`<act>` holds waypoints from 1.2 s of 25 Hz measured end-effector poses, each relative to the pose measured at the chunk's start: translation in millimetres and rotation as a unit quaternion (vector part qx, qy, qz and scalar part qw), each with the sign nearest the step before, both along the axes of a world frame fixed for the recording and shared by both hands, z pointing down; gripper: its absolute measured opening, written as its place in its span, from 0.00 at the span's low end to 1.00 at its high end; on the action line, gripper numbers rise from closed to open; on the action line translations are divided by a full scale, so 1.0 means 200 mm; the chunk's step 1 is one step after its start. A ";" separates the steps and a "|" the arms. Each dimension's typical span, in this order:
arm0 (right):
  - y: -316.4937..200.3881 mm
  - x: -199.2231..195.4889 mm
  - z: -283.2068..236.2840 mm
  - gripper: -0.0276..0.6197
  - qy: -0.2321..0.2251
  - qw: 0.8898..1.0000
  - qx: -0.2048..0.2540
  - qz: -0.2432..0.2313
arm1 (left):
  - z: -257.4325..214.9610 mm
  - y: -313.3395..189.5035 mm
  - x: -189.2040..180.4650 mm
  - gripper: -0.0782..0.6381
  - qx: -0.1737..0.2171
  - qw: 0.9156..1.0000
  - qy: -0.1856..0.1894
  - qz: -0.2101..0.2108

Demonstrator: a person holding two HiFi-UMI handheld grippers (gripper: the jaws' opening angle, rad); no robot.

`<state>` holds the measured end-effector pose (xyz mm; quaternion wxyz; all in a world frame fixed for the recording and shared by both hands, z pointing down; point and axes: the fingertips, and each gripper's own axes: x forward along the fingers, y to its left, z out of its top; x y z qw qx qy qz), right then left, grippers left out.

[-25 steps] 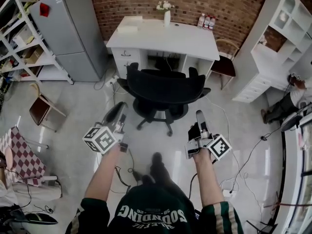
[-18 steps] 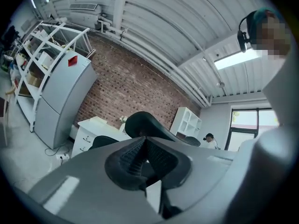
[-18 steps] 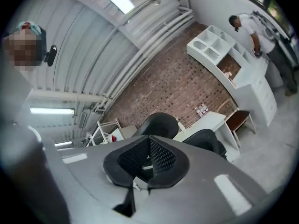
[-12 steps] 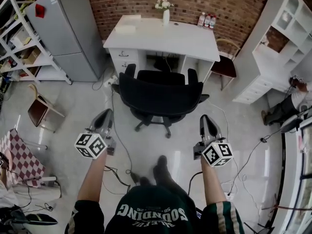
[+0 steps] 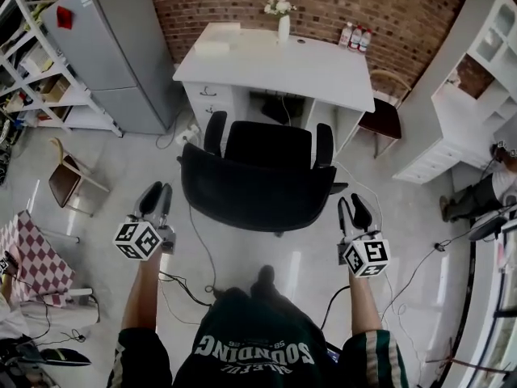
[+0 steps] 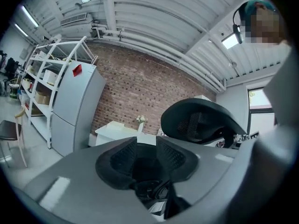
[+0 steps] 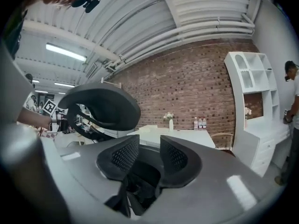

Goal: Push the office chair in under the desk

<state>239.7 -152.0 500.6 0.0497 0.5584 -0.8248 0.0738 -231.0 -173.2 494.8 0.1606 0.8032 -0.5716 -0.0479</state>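
The black office chair (image 5: 258, 180) stands in front of the white desk (image 5: 275, 63), its backrest towards me. My left gripper (image 5: 153, 200) is level with the backrest's left edge, a little apart from it. On the other side, my right gripper (image 5: 355, 210) sits just off the right edge. In the left gripper view the backrest (image 6: 201, 120) rises to the right of the left gripper (image 6: 145, 150). In the right gripper view the backrest (image 7: 100, 106) is to the left of the right gripper (image 7: 144, 153). Both pairs of jaws have just been opening and stand open, with nothing between them.
A grey fridge (image 5: 105, 47) and white shelving (image 5: 32, 63) stand at the left, a wooden chair (image 5: 65, 180) below them. A brown chair (image 5: 380, 115) and white cabinet (image 5: 477, 79) are to the right. Cables (image 5: 194, 281) trail on the floor. A vase (image 5: 283, 23) and bottles (image 5: 355, 37) stand on the desk.
I have stepped closer to the chair, which now fills more of the view. Both grippers have spread outward to either side of the backrest, and the right gripper has rolled.
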 end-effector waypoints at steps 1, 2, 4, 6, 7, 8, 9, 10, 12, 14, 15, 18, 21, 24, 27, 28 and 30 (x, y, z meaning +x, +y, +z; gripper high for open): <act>-0.03 0.02 0.02 0.24 -0.004 1.000 -0.006 -0.001 | 0.02 -0.03 -0.01 0.30 -0.005 1.000 -0.003 0.004; -0.05 0.04 0.05 0.26 -0.017 1.000 -0.014 0.001 | 0.04 -0.05 -0.01 0.33 -0.012 1.000 -0.001 0.007; -0.09 0.07 0.10 0.30 -0.052 0.998 -0.028 0.005 | 0.07 -0.12 -0.04 0.36 -0.027 0.999 0.016 0.008; -0.12 0.08 0.14 0.35 -0.066 0.997 -0.036 0.000 | 0.09 -0.21 -0.08 0.39 -0.034 0.999 0.031 0.004; -0.14 0.07 0.15 0.35 -0.063 0.997 -0.039 -0.006 | 0.09 -0.26 -0.10 0.40 -0.036 0.999 0.032 0.003; -0.15 0.06 0.16 0.36 -0.057 0.997 -0.043 -0.012 | 0.09 -0.30 -0.11 0.40 -0.035 0.999 0.027 0.003; -0.16 0.05 0.16 0.36 -0.053 0.997 -0.045 -0.015 | 0.09 -0.34 -0.12 0.42 -0.034 0.999 0.018 0.005; -0.17 0.05 0.16 0.36 -0.053 0.997 -0.046 -0.015 | 0.09 -0.37 -0.12 0.42 -0.032 0.999 0.007 0.007; -0.20 0.05 0.15 0.36 -0.064 0.997 -0.041 -0.003 | 0.09 -0.44 -0.12 0.42 -0.028 0.999 -0.013 0.012; -0.23 0.05 0.13 0.34 -0.067 0.997 -0.034 0.011 | 0.08 -0.50 -0.10 0.42 -0.026 0.999 -0.031 0.021; -0.26 0.04 0.12 0.34 -0.065 0.997 -0.029 0.016 | 0.08 -0.54 -0.08 0.42 -0.025 0.999 -0.039 0.027; -0.32 0.01 0.10 0.31 -0.065 0.997 -0.020 0.031 | 0.08 -0.63 -0.01 0.41 -0.021 0.997 -0.057 0.046; -0.37 -0.03 0.09 0.29 -0.061 0.997 -0.018 0.038 | 0.04 -0.68 0.05 0.30 -0.005 0.995 -0.077 0.061; -0.40 -0.05 0.09 0.28 -0.044 0.998 -0.019 0.039 | 0.02 -0.72 0.10 0.28 0.004 0.992 -0.105 0.073; -0.43 -0.06 0.10 0.28 -0.030 0.998 -0.025 0.041 | 0.04 -0.76 0.15 0.25 -0.001 0.989 -0.124 0.079; -0.43 -0.07 0.11 0.27 -0.028 0.998 -0.028 0.043 | 0.06 -0.76 0.16 0.24 -0.005 0.989 -0.122 0.080; -0.43 -0.07 0.13 0.27 -0.026 0.998 -0.030 0.049 | 0.08 -0.77 0.18 0.24 -0.013 0.990 -0.118 0.081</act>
